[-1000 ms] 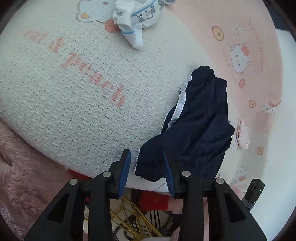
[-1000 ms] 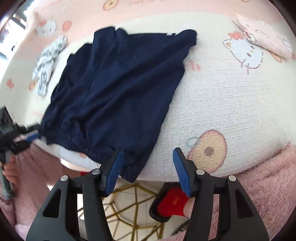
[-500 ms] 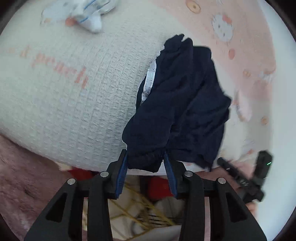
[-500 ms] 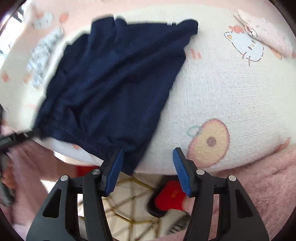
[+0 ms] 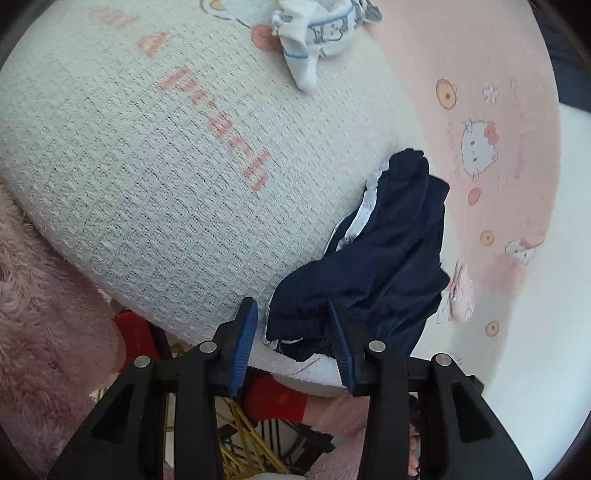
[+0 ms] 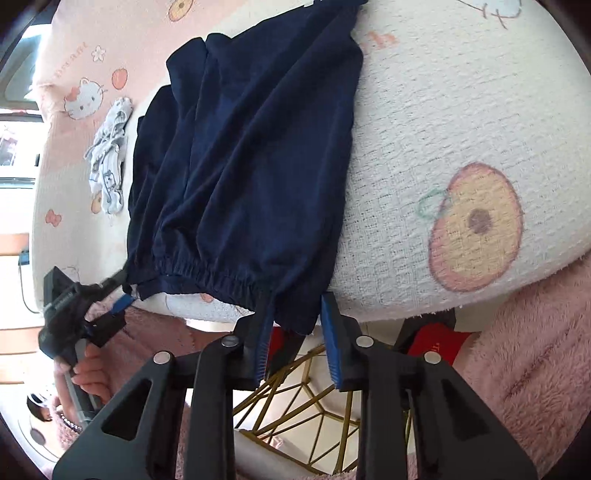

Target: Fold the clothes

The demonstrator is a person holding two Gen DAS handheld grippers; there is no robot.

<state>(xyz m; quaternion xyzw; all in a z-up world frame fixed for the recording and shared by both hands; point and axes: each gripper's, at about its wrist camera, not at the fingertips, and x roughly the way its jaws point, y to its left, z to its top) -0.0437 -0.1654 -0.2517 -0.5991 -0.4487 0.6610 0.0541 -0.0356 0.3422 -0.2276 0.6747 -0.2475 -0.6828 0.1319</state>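
Right gripper [image 6: 295, 332] closing, jaws astride near corner of navy shorts' [image 6: 243, 155] elastic waistband [image 6: 207, 275] at overhang; pads probably not yet pinching. Left gripper [image 5: 291, 341] apart, opposite waistband corner between its pads, ungripped. Best: bite both corners deep, past gathered elastic, equal depth, before lifting.

Shorts lie flat on waffle towel [image 6: 461, 122], waistband over table's near edge. Far side: 1 small printed garment [image 5: 317, 27]. Open towel beyond for fold.
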